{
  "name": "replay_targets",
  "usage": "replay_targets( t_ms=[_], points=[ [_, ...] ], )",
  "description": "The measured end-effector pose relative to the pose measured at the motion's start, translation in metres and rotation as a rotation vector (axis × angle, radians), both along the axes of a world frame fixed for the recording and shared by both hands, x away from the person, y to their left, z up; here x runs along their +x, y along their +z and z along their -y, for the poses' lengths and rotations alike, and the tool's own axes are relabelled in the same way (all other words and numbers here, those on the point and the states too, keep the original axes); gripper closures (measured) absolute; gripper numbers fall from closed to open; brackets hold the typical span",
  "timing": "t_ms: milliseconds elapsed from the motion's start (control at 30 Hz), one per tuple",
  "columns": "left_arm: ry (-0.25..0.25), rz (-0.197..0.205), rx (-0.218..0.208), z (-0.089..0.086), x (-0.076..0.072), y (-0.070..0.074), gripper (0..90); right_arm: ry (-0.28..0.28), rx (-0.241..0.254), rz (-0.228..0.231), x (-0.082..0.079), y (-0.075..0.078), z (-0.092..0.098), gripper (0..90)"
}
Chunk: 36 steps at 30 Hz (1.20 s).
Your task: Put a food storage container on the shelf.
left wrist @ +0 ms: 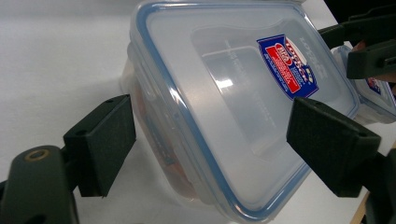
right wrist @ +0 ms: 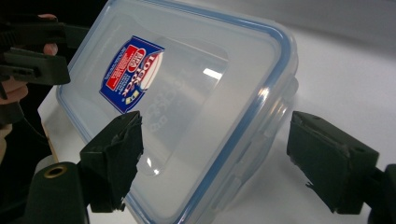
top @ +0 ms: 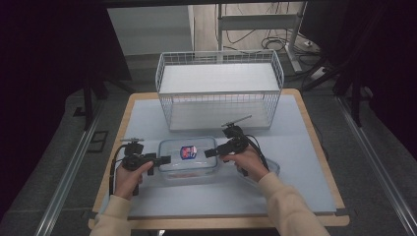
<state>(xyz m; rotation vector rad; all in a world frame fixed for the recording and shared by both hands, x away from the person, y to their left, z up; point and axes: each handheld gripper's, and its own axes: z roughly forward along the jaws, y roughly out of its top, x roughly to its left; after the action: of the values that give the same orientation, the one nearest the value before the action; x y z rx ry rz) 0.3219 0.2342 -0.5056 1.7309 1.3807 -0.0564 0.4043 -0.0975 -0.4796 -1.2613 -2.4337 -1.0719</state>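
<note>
Clear plastic forms the lidded food container (top: 187, 158), which lies near the front middle of the tabletop (top: 305, 147); its lid has a blue seal rim and carries a red-and-blue label (top: 189, 152). Something reddish shows faintly through its wall in the left gripper view, but what it is cannot be told. A second clear container (top: 268, 169) lies just beside it on the right, partly hidden under the right hand. Behind both stands a white wire basket (top: 219, 88), holding nothing. The left tool (top: 164, 159) is at the container's left end, its jaws standing apart on either side of that end without pressing on it. The right tool (top: 210, 153) is at the container's right end, its jaws likewise wide apart, one over the lid and one beyond the rim, with no pad on the plastic. The tabletop is covered by a pale blue-grey sheet with a wooden edge showing around it. Grey floor surrounds it, with metal rails at both sides, dark drapes left and right, and cables on the floor behind.
</note>
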Motion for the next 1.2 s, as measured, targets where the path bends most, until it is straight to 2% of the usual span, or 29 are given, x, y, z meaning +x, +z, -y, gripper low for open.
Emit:
replay_targets(
  t_ms=[200, 267, 467, 533, 600, 633, 700, 800, 867, 900, 933, 1100, 1200],
  points=[
    [-0.008, -0.015, -0.022, -0.001, 0.002, -0.004, 15.9, -0.007, -0.001, -0.040, 0.005, -0.006, -0.003, 16.6],
    [-0.013, -0.020, -0.027, -0.001, 0.004, -0.006, 16.2, -0.005, -0.001, -0.068, 0.008, -0.011, -0.004, 15.8],
    [-0.030, -0.041, -0.056, 0.000, 0.009, -0.011, 18.4, 0.002, 0.030, -0.125, 0.010, -0.015, -0.006, 17.3],
    [-0.029, -0.045, -0.063, 0.000, 0.009, -0.011, 18.7, -0.002, 0.028, -0.126, 0.010, -0.015, -0.006, 17.6],
    [-0.028, -0.053, -0.078, 0.000, 0.010, -0.012, 19.8, -0.008, 0.025, -0.126, 0.009, -0.013, -0.006, 20.8],
    [-0.022, -0.057, -0.080, 0.000, 0.010, -0.012, 20.4, -0.025, 0.036, -0.131, 0.009, -0.011, -0.003, 26.2],
    [-0.021, -0.055, -0.080, 0.000, 0.009, -0.011, 21.6, -0.033, 0.036, -0.136, 0.009, -0.011, -0.002, 27.7],
    [-0.022, -0.048, -0.070, 0.001, 0.007, -0.009, 21.9, -0.048, 0.067, -0.139, 0.008, -0.011, 0.003, 32.0],
    [-0.010, -0.046, -0.075, 0.000, 0.005, -0.008, 26.2, -0.055, 0.077, -0.138, 0.006, -0.011, 0.005, 33.8],
    [-0.005, -0.043, -0.091, -0.002, 0.004, -0.008, 26.2, -0.056, 0.081, -0.133, 0.005, -0.010, 0.006, 34.8],
    [0.004, -0.035, -0.107, -0.004, 0.001, -0.008, 30.4, -0.055, 0.092, -0.125, 0.003, -0.009, 0.008, 37.1],
    [0.009, -0.016, -0.091, -0.003, -0.004, -0.005, 32.3, -0.052, 0.111, -0.104, -0.002, -0.008, 0.012, 40.0],
    [0.013, -0.012, -0.096, -0.003, -0.006, -0.005, 33.9, -0.051, 0.118, -0.097, -0.003, -0.008, 0.013, 40.9]
  ],
)
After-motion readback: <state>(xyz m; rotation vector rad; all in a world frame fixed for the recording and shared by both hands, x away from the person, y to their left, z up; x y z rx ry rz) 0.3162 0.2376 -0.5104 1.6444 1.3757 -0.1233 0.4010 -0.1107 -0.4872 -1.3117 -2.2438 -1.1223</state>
